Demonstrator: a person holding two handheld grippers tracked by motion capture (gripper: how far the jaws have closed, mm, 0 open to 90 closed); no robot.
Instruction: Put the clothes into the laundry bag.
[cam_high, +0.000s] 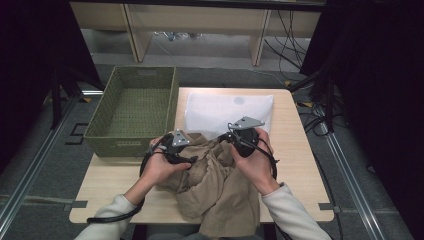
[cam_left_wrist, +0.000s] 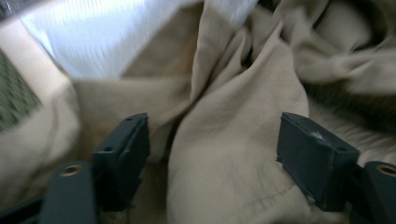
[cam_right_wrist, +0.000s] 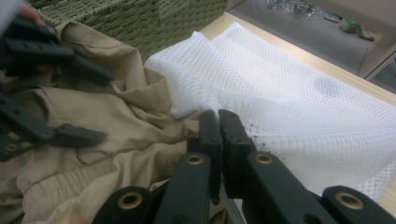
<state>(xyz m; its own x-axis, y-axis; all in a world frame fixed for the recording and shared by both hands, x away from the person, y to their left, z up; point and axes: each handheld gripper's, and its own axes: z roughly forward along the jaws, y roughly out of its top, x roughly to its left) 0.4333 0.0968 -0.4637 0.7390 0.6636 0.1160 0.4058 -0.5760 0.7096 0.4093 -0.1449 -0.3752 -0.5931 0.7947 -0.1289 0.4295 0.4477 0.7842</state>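
A tan garment (cam_high: 212, 182) of thin woven cloth is lying crumpled on the near half of the wooden table, bunching into deep folds, its lower part hanging over the near edge. Its far end is overlapping the near edge of a white mesh laundry bag (cam_high: 227, 111), which is lying flat on the far half, just beside a green basket.
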